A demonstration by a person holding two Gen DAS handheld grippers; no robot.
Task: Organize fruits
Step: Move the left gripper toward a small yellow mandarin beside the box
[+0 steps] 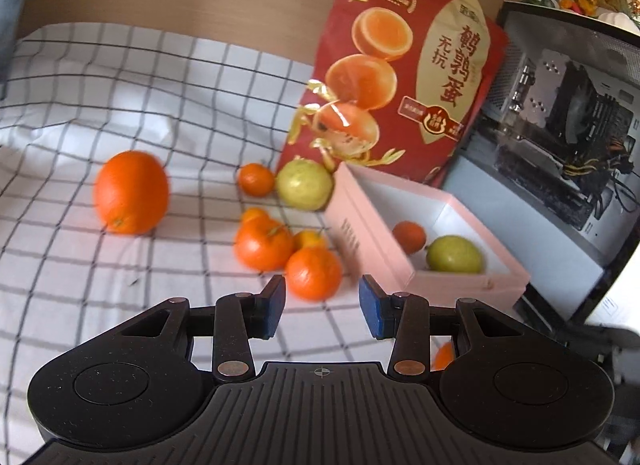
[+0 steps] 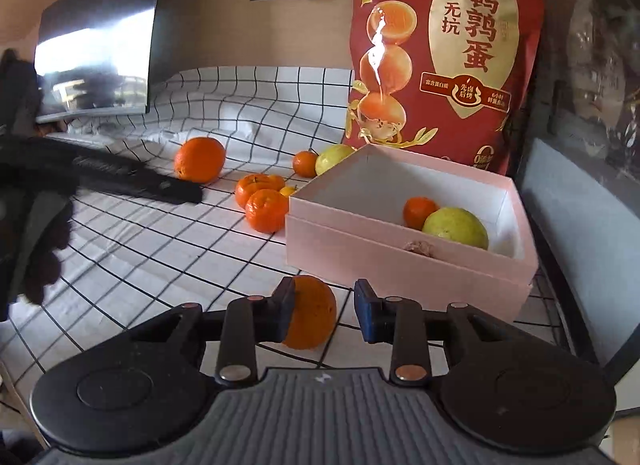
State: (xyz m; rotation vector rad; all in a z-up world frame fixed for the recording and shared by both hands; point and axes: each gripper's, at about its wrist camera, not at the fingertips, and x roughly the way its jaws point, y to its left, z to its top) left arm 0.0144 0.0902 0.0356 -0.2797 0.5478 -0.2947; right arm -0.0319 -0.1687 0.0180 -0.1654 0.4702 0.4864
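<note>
checked cloth (image 1: pixel 100 77) holds round oranges (image 1: pixel 131 192); both hand-held grippers (image 1: pixel 322 305) (image 2: pixel 325 307) gape beside a pink cardboard box (image 2: pixel 384 261).

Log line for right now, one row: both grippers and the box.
left gripper open, empty, near tangerine | right gripper open around orange on cloth | pink box holds tangerine, green fruit

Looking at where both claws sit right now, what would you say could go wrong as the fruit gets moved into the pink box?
1. The right claw is open with an orange against one finger only; closing off-centre may roll it away.
2. The left claw is near a tight cluster of mandarins; grabbing one may scatter the others.
3. The pink box already holds a green fruit and a small mandarin; a dropped orange could knock them.
</note>
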